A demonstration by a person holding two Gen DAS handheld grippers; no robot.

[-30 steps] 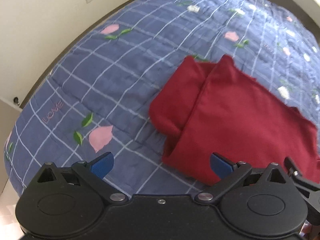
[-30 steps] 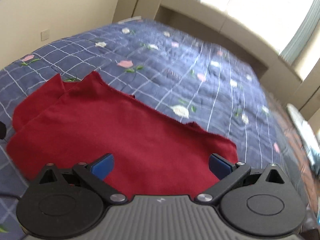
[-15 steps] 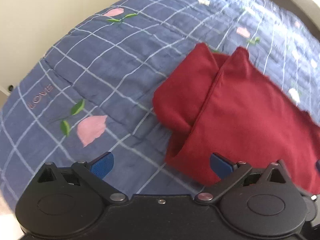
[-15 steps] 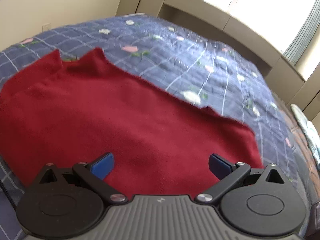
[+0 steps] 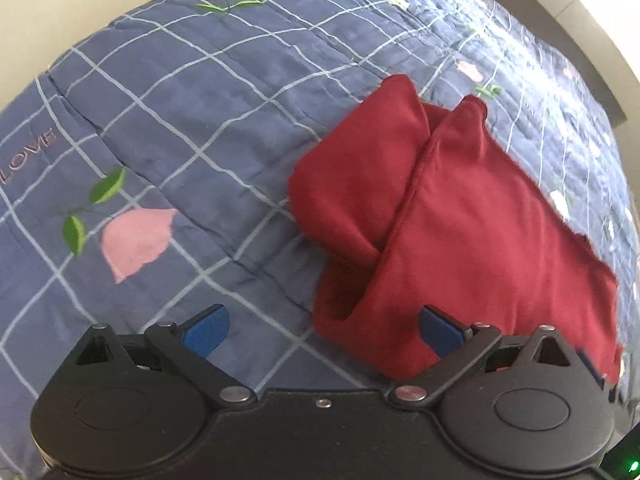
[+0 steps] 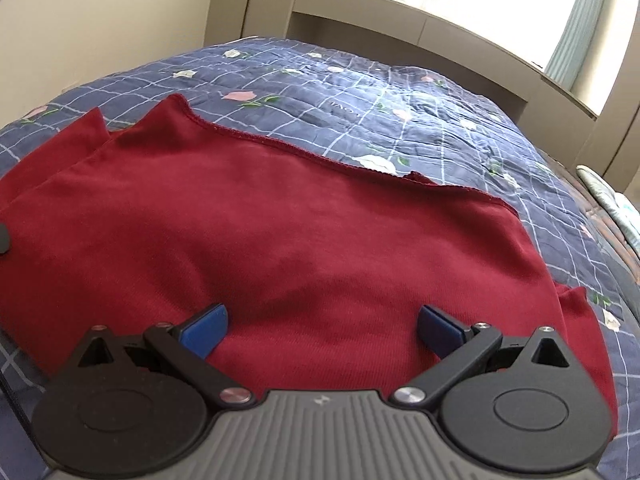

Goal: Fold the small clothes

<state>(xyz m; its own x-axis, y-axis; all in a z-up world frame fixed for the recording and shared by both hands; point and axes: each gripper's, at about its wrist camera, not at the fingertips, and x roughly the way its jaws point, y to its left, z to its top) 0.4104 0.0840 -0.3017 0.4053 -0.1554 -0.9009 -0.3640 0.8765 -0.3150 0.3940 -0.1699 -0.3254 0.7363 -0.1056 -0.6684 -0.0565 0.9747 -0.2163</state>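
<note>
A dark red garment [image 5: 460, 224] lies partly folded on the blue checked quilt [image 5: 192, 120], with a folded flap along its left side. It also fills the right wrist view [image 6: 280, 236]. My left gripper [image 5: 322, 330] is open and empty, low over the garment's near left corner. My right gripper [image 6: 322, 326] is open and empty, just above the garment's near edge, with cloth between and below its blue pads [image 6: 206, 328].
The quilt [image 6: 400, 104] covers a bed. A beige wall [image 6: 100, 20] stands to the left, a window ledge [image 6: 440, 40] beyond the bed. A pale folded cloth [image 6: 616, 204] lies off the bed's right edge.
Both grippers have moved forward and lower toward the garment. Its near edge now sits closer under the fingers. Both jaws stay open.
</note>
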